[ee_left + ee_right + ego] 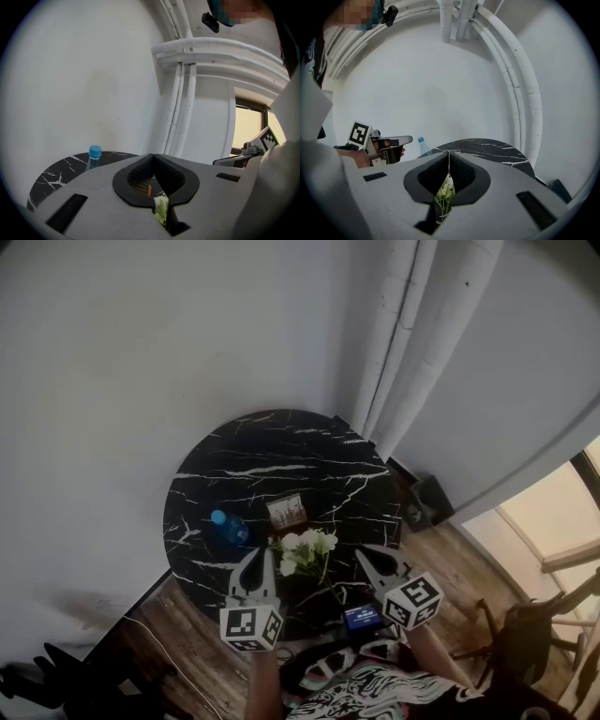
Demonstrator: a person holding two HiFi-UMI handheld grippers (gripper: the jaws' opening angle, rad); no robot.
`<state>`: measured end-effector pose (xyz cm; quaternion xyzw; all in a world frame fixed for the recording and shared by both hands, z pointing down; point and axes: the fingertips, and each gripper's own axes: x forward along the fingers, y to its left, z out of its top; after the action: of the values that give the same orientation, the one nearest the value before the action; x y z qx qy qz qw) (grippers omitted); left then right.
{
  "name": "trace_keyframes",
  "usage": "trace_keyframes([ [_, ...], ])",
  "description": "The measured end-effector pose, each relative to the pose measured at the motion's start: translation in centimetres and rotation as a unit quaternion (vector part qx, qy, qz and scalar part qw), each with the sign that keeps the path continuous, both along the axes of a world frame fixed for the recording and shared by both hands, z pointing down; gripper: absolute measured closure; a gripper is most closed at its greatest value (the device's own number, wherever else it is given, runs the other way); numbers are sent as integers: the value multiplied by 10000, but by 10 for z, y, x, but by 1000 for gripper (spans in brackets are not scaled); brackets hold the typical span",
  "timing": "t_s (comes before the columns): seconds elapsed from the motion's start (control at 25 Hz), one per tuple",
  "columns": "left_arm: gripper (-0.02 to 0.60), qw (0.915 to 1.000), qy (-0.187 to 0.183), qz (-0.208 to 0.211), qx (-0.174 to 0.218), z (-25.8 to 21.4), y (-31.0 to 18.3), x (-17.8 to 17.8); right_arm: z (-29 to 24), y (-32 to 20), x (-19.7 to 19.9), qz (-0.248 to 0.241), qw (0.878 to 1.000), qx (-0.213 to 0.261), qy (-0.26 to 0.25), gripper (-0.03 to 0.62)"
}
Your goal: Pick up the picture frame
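The frame point(287, 512) sits near the middle of the round black desk point(216, 465). Nothing holds it yet. White flowers point(307, 549) are just in front of it, and a blue bottle point(228, 528) stands to its left. The left tongs point(255, 568) and the right tongs point(378, 565) hover over the near edge of the desk, one on each side of the flowers. Both are pressed shut and hold nothing. The pick-up has not started. The tongs must open, reach the frame and grab it.
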<state>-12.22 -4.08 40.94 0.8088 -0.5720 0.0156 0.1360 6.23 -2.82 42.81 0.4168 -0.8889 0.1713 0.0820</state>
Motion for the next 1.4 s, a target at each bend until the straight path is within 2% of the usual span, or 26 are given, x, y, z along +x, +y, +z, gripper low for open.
trace_keyframes([
  [0.36, 568, 9998, -51, -181, 21, 3, -16, -3, 0, -20, -8, -313, 9995, 72, 54, 576],
  [0.52, 568, 9996, -129, -229, -122, 14, -20, -3, 8, -32, -3, -356, 9993, -60, 60, 576],
  [0.76, 568, 9976, -491, -220, -428, 42, -31, -9, 28, -50, -10, -560, 9980, -274, 102, 576],
  [0.88, 568, 9966, -564, -211, -557, 53, -36, -11, 35, -60, -14, -657, 9973, -265, 177, 576],
  [1.08, 567, 9929, -897, -142, -772, 80, -46, -13, 53, -74, -21, -880, 9947, -283, 449, 574],
  [1.4, 566, 9907, -850, 112, -1060, 114, -67, -13, 93, -100, -31, -1188, 9881, -611, 763, 574],
])
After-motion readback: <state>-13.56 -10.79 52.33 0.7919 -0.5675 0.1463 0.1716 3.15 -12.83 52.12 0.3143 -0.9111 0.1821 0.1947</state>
